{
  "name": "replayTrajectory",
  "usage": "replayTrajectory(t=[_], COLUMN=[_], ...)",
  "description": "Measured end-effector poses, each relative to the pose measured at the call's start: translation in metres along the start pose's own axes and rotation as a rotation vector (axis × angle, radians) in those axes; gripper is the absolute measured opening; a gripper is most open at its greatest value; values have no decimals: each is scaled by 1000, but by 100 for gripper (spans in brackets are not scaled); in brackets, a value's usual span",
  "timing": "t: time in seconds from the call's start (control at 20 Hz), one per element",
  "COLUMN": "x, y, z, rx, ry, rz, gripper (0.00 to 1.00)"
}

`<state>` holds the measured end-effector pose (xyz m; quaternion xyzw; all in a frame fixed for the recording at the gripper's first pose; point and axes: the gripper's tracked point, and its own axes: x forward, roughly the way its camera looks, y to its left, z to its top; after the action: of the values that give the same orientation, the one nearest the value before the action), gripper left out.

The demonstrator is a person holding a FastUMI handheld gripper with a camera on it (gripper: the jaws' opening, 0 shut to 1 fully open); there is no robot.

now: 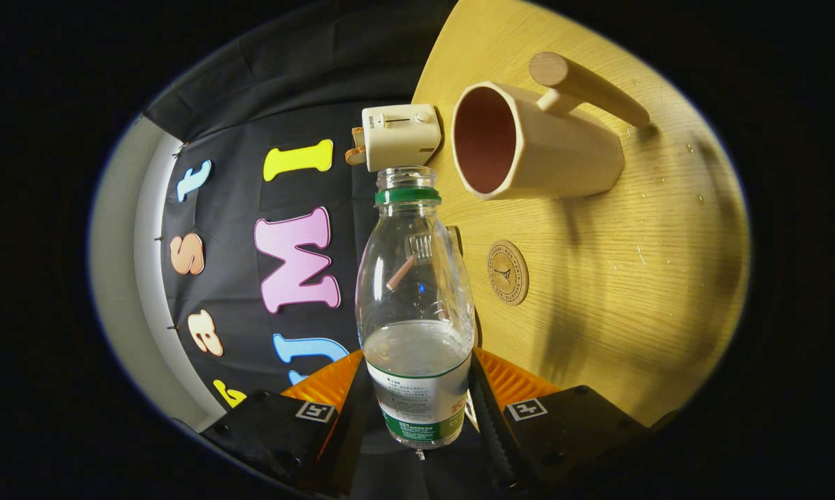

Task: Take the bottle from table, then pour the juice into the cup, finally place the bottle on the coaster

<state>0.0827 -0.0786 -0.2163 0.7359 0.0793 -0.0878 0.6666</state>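
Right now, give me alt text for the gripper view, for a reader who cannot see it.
The gripper holds a clear, capless bottle, partly filled, its jaws pressed on either side of the lower body. Beyond the bottle's mouth on the wooden table stands a cream cup with a wooden handle, and nearer lies a round coaster.

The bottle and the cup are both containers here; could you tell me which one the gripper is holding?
The bottle, clamped between the gripper fingers, cap off. The cup stands apart on the table beyond.

Tool (417, 399) rolled sideways, both fingers clamped on bottle (415, 305)
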Motion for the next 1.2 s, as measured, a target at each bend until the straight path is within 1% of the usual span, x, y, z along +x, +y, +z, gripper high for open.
replayTrajectory(t=[0.2, 1.2], x=[2, 2], y=[-4, 8], z=[0, 3], rx=[49, 159], ry=[1, -17], rz=[-12, -2], gripper=[74, 74])
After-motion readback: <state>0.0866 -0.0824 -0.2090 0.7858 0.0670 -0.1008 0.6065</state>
